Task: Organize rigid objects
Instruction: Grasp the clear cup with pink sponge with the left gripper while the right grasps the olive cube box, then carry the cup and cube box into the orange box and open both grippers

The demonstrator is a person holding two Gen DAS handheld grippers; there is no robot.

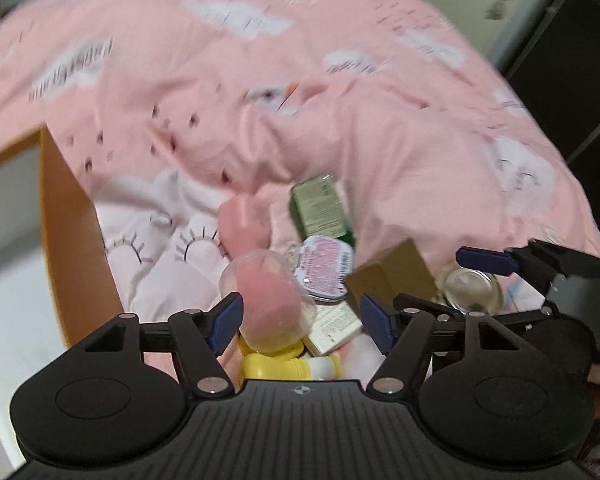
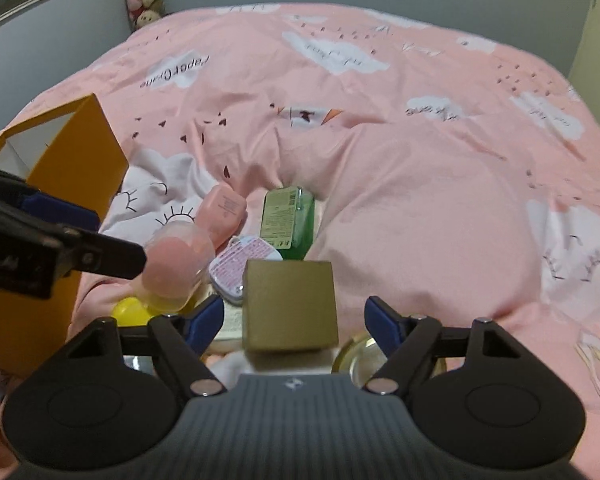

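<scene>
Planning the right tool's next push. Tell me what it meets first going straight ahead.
Likely the olive-brown box, sitting squarely between the open right tool's fingers. Behind it lies the green bottle. Depth is uncertain.

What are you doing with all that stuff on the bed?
Someone is tidying a pile of small things on the pink bedspread with a gripper in each hand. The left gripper is open around a clear bottle of pink stuff. The right gripper is open around a tan box. Nothing looks squeezed yet. An orange box stands open at the left, with a green bottle behind the pile.
</scene>
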